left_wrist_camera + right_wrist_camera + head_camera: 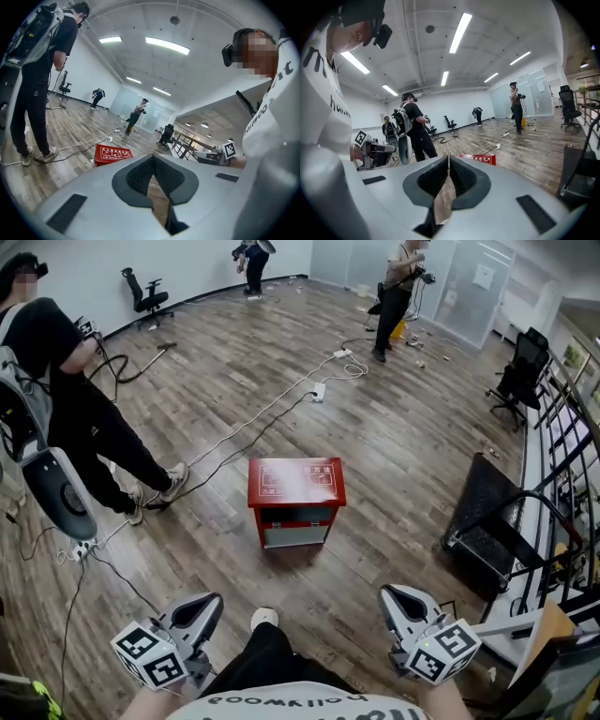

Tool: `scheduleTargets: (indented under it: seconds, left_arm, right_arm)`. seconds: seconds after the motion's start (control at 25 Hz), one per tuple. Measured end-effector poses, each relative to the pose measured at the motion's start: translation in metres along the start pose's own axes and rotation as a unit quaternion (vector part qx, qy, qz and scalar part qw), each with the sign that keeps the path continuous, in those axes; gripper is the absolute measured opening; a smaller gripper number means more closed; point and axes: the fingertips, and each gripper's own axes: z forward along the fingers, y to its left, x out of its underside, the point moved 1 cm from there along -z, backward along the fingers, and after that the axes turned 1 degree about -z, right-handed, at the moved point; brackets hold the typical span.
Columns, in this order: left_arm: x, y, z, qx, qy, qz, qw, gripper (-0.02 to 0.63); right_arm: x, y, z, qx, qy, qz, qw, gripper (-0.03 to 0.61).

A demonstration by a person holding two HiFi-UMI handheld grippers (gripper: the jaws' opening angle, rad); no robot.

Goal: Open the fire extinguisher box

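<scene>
The red fire extinguisher box [295,498] stood shut on the wooden floor. Its lettered lid was flat on top and its pale front panel faced the wearer, which probably left the opening edge on the near side.

Both grippers were well short of the box, low on the wearer's side of it. The left gripper [208,604] was off to the box's near left and the right gripper [392,594] to its near right, and each pointed towards it. The left gripper's jaws were pressed together with nothing between them. The right gripper's jaws were all but together, with only a hairline slit, and they were empty too. With nothing yet within reach, closed jaws suited an approach; they would likely need to part before taking the lid's edge.

The wearer's shoe [264,617] was planted nearer the box than either gripper. To the box's left stood a person with a backpack [84,418]. White and black cables [272,413] trailed past the box's far left, and a black wheeled platform [487,512] lay to its right.
</scene>
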Motion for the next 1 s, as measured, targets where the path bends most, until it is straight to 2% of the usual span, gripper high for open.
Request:
scheduleTargets:
  seconds: [0.52,1.0]
  left_arm:
    - [-0.021,0.021,0.051,0.023,0.011,0.002,0.9997,0.006]
    - [-0.066,0.081,0.102,0.034,0.028,0.003,0.999,0.006]
  right_arm:
    - [0.001,-0.018,0.029,-0.002,0.033,-0.014,0.999,0.015]
    - [-0.027,-0.045,0.099,0.01,0.033,0.013,0.999,0.015]
